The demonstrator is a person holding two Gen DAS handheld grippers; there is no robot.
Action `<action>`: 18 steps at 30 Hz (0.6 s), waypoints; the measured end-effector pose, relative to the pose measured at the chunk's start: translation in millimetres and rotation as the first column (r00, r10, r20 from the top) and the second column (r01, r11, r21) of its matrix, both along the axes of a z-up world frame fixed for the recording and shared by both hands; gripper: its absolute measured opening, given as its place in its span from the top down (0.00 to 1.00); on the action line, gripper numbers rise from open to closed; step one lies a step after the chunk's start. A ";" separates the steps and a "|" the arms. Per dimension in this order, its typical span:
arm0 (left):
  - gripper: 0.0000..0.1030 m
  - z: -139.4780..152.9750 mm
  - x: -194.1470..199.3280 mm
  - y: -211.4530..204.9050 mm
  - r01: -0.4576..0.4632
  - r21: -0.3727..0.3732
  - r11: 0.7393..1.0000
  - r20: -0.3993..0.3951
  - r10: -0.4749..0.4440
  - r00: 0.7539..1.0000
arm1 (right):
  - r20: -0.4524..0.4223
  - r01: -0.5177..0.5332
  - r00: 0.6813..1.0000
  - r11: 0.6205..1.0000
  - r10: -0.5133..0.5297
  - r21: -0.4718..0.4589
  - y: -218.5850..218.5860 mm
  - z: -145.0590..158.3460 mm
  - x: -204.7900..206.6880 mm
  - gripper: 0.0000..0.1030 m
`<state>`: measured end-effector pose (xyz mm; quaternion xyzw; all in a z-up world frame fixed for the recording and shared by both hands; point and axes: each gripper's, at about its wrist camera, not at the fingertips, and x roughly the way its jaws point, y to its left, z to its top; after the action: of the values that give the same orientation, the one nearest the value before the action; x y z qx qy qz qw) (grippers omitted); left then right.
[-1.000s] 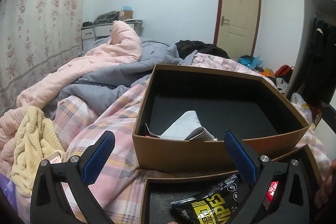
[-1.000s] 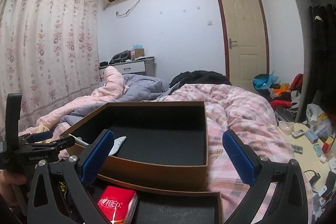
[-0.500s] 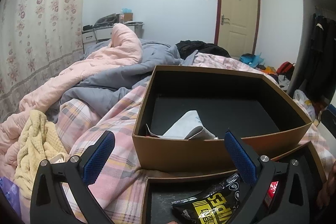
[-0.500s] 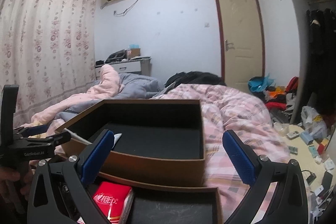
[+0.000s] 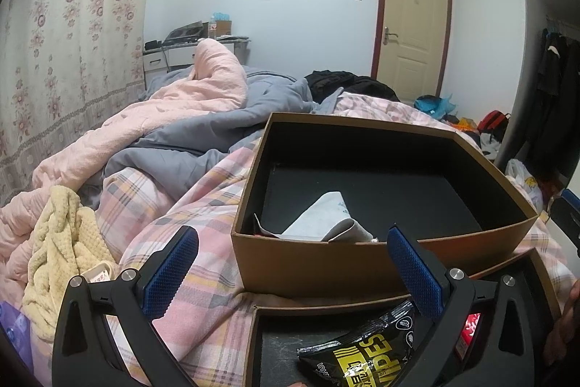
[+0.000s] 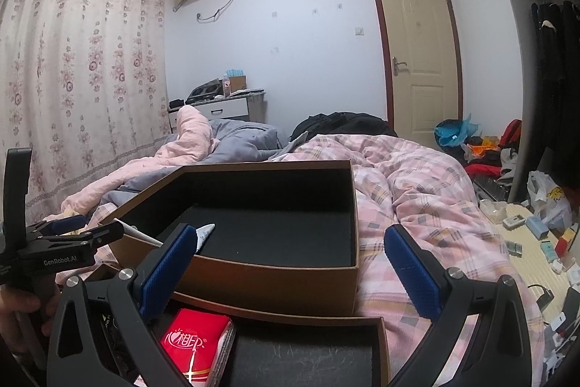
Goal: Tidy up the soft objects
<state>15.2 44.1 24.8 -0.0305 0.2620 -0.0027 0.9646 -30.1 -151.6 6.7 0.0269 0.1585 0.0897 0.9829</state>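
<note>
Left wrist view: left gripper [image 5: 288,272] spread wide, holding nothing, hovering over the bed's pink plaid quilt [image 5: 188,223]. Straight ahead, a brown box [image 5: 326,263] with a black lining, resting on the quilt; inside, near its front left corner, a folded white and grey cloth [image 5: 322,222]. Nearer, under the right finger, a second dark tray [image 5: 275,350] with a black and yellow wipes packet [image 5: 366,350]. Off to the left, a crumpled yellow towel [image 5: 61,249] on the bedding, well apart from the box.

Right wrist view: right gripper [image 6: 290,272] likewise wide apart and empty, above the same brown box [image 6: 275,285]. Below it, a red tissue pack [image 6: 195,340] lying in the near tray [image 6: 308,358]. At far left, the left gripper [image 6: 78,229] held by a hand [image 6: 18,311], its tips close to the box's left corner.
</note>
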 end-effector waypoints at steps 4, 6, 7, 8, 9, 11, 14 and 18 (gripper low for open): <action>0.00 0.0 0.4 0.0 0.000 -0.003 1.000 0.000 0.000 1.000 | -0.005 -0.002 1.000 1.000 0.002 0.002 0.4 0.2 0.2 0.01; 0.00 0.2 0.2 1.0 -0.002 -0.004 1.000 0.000 0.002 1.000 | -0.008 -0.003 1.000 1.000 0.003 0.002 0.8 0.0 1.2 0.01; 0.00 0.3 0.3 1.0 -0.002 -0.005 1.000 0.000 0.002 1.000 | -0.009 -0.004 1.000 1.000 0.004 0.002 0.9 0.0 1.2 0.01; 0.00 0.4 0.1 1.3 -0.003 -0.007 1.000 0.001 0.003 1.000 | -0.010 -0.004 1.000 1.000 0.004 0.001 1.0 0.0 0.9 0.01; 0.00 0.4 0.2 1.3 -0.003 -0.007 1.000 0.001 0.003 1.000 | -0.012 -0.004 1.000 1.000 0.004 0.001 1.3 -0.3 1.1 0.01; 0.00 0.4 0.2 1.4 -0.003 -0.005 1.000 0.000 0.003 1.000 | -0.016 -0.004 1.000 1.000 0.004 -0.001 1.4 -1.0 1.3 0.01; 0.00 0.4 0.3 1.5 -0.003 -0.006 1.000 0.000 0.003 1.000 | -0.021 -0.006 1.000 1.000 0.005 -0.003 1.8 -1.1 1.5 0.01; 0.00 0.5 0.3 1.6 -0.003 -0.006 1.000 0.001 0.003 1.000 | -0.030 -0.006 1.000 1.000 0.006 -0.003 1.4 -1.9 3.1 0.01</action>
<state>15.5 45.7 25.2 -0.0337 0.2616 -0.0020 0.9646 -27.0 -150.2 4.9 0.0261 0.1737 0.0920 0.9801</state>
